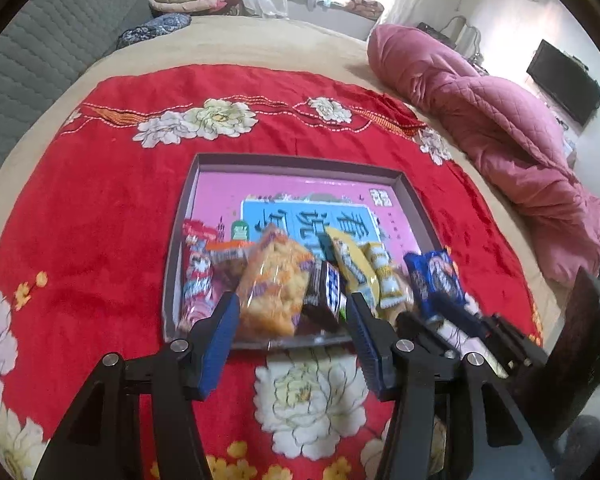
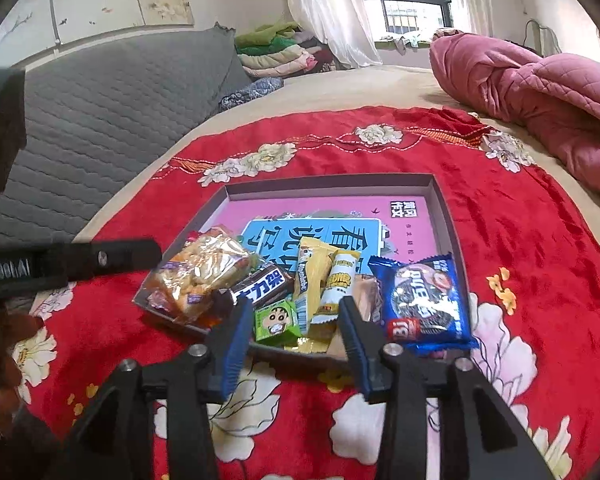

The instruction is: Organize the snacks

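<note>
Nearly done, by the look of it: snacks gathered in a row along the near wall of a shallow tray (image 2: 440,200) set on a red floral blanket (image 2: 520,240) spread over a bed. From left to right, a red-and-white packet (image 1: 196,280), a clear bag of orange crisps (image 1: 270,284), a dark chocolate bar (image 2: 260,286), a small green box (image 2: 276,322), a yellow wafer bar (image 2: 310,276), a white-and-yellow bar (image 2: 338,284) and a blue cookie packet (image 2: 424,300). Blue packet lying over the tray's right near corner, partly outside the rim, so possibly still to be nudged in; no loose snacks visible elsewhere on the blanket. Far half of the tray bare, showing only a pink-and-blue printed bottom.

Left gripper (image 1: 290,320) hovering over the crisps and chocolate bar, jaws apart, nothing pinched between them. Right gripper (image 2: 294,328) likewise parted above the green box and yellow bars, clamped on nothing.

Seen only from the left wrist: the red-and-white packet at the tray's left end, and the right gripper low beside the blue packet. Seen only from the right wrist: the green box, hidden behind the chocolate bar in the other view, plus the left gripper's black body reaching in from the left edge. Pink quilt (image 1: 500,120) bunched on the bed beyond the blanket.
</note>
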A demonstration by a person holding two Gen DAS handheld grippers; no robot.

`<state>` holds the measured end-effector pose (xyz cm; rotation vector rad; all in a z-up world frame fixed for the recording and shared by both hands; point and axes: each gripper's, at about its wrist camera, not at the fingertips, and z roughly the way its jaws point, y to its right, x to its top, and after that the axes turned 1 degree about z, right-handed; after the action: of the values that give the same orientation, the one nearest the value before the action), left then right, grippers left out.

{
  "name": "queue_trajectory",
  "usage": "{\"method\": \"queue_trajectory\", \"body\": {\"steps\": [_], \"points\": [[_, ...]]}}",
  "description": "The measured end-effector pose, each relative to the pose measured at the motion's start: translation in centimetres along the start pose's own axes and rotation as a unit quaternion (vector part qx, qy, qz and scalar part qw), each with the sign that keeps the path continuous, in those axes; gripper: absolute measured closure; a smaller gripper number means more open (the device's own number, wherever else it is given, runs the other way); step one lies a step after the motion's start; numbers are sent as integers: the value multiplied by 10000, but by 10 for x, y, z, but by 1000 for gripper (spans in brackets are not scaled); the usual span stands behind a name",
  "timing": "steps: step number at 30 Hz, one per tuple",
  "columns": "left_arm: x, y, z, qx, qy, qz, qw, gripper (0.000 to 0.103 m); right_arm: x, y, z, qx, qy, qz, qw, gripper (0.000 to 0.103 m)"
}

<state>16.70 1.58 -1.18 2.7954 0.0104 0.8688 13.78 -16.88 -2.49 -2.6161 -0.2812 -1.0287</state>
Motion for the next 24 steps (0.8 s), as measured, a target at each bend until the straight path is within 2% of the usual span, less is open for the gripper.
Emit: {"method": "queue_trajectory", "body": {"steps": [2, 4, 8, 10, 13, 24], "points": [[-8, 1, -5, 118, 7, -2, 9999, 45, -2, 1, -9, -1, 28, 76, 10000, 54], [-16, 3, -10, 188, -9, 29, 9998, 44, -4, 2, -18, -70, 71, 129, 9999, 43], [-36, 5, -26, 352, 33, -67, 9994, 42, -10, 1, -36, -177, 131, 230, 9995, 37], [-45, 6, -32, 433, 45, -133, 9990, 41, -16, 0, -47, -353, 152, 254, 9989, 27], [-60, 13, -38, 567, 38, -123, 9983, 40, -24, -2, -58, -555, 89, 187, 9982, 20], [-92, 30, -40, 589, -186, -134, 9980, 39, -48, -2, -83, -945, -174, 74, 9953, 13]]}}
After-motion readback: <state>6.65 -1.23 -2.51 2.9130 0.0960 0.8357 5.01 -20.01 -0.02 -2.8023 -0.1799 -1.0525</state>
